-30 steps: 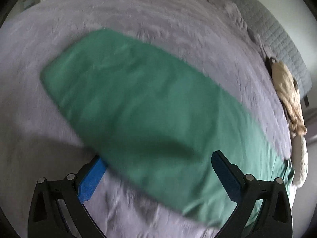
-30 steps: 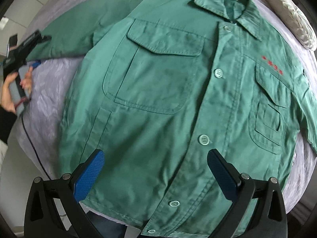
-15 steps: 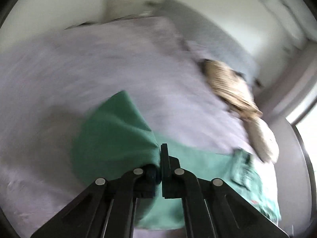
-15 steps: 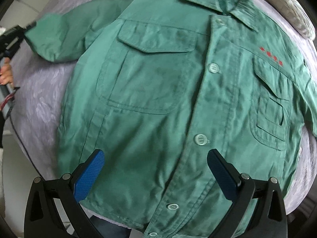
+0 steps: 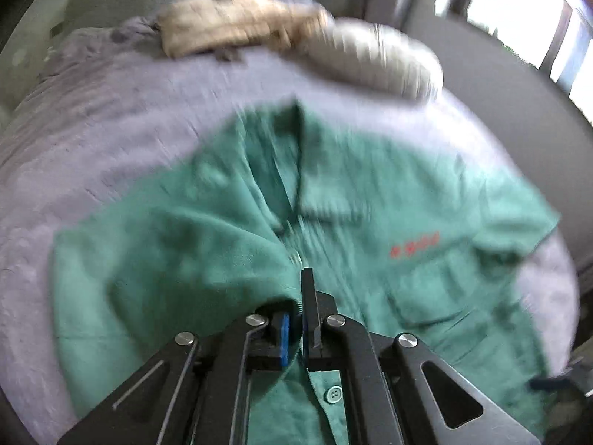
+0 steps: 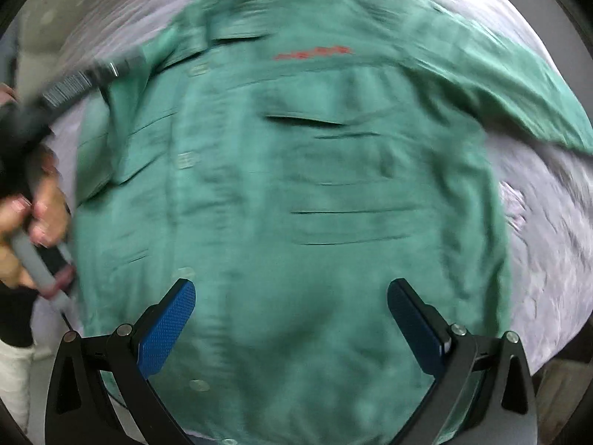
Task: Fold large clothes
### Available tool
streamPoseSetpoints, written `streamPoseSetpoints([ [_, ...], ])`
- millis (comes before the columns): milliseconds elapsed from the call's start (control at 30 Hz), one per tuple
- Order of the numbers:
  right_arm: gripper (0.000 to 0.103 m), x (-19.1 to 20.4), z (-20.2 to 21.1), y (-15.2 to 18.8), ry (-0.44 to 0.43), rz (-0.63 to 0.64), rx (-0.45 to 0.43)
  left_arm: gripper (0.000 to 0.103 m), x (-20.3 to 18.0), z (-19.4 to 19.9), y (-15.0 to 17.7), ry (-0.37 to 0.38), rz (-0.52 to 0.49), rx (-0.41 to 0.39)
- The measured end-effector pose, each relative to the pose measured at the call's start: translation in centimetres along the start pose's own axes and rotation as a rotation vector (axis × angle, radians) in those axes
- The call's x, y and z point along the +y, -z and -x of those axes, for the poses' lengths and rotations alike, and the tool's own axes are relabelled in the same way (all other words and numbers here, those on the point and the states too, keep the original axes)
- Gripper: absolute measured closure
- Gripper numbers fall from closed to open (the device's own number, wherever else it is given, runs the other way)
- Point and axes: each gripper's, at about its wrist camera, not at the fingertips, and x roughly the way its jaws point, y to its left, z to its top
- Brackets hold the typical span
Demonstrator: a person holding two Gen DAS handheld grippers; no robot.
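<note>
A large green button-up shirt (image 6: 296,185) with chest pockets and red lettering lies face up on a grey bedspread (image 6: 548,222). My left gripper (image 5: 296,319) is shut on the shirt's left sleeve (image 5: 178,259), which is drawn in over the shirt's front near the button line. It also shows in the right wrist view (image 6: 74,85) at the shirt's left side. My right gripper (image 6: 291,319) is open and empty, hovering over the shirt's lower half. The other sleeve (image 6: 519,85) lies stretched out to the right.
A beige folded cloth (image 5: 237,18) and a pale ribbed pillow (image 5: 381,59) lie at the head of the bed. A window (image 5: 537,18) is at the upper right. The bed's edge (image 6: 556,333) runs close to the shirt's right side.
My left gripper closed on the sleeve and carried it from the bed's left side in over the shirt's front. My right gripper stayed open and shifted right over the shirt.
</note>
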Motion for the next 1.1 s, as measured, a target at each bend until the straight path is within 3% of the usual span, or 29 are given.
streamPoseSetpoints([
  [67, 0.000, -1.9, -0.6, -0.2, 0.004, -0.039, 0.006, 0.071, -1.0, -1.0, 2.2, -0.031, -0.030, 0.059],
  [100, 0.000, -2.7, -1.0, -0.4, 0.007, -0.054, 0.011, 0.037, -1.2, -1.4, 2.7, -0.036, -0.028, 0.071],
  [133, 0.000, -3.2, -1.2, -0.6, 0.010, -0.059, 0.013, 0.015, -1.4, -1.3, 3.2, -0.050, -0.024, 0.064],
  [267, 0.000, -3.9, -1.0, -2.2, 0.028, -0.051, -0.013, 0.012, -1.7, 1.7, 4.5, -0.133, -0.074, 0.018],
  [367, 0.000, -2.4, -0.1, -4.3, 0.038, -0.003, -0.067, 0.012, 0.3, 5.0, 6.4, -0.184, -0.039, -0.031],
  [467, 0.000, 2.2, 0.7, -7.3, 0.025, 0.129, -0.151, 0.012, 5.3, 7.9, 8.4, -0.288, 0.078, -0.043],
  [567, 0.000, 7.5, 0.8, -9.3, 0.012, 0.276, -0.212, 0.012, 11.2, 7.8, 10.3, -0.354, 0.257, 0.033],
  [667, 0.000, 13.3, 0.1, -9.5, 0.041, 0.475, -0.271, 0.012, 16.5, 6.4, 12.0, -0.346, 0.450, 0.094],
  [800, 0.000, 18.9, -2.7, -9.8, 0.099, 0.654, -0.269, 0.012, 19.5, 4.6, 13.7, -0.337, 0.557, 0.114],
  [1000, 0.000, 23.5, -7.0, -12.5, 0.025, 0.582, -0.252, 0.012, 19.6, 4.0, 14.5, -0.341, 0.573, 0.085],
  [1067, 0.000, 25.2, -9.4, -12.9, 0.075, 0.594, -0.237, 0.012, 19.5, 3.8, 14.4, -0.348, 0.569, 0.086],
  [1100, 0.011, 25.7, -10.5, -12.8, 0.128, 0.609, -0.226, 0.012, 19.3, 3.6, 14.4, -0.351, 0.565, 0.088],
])
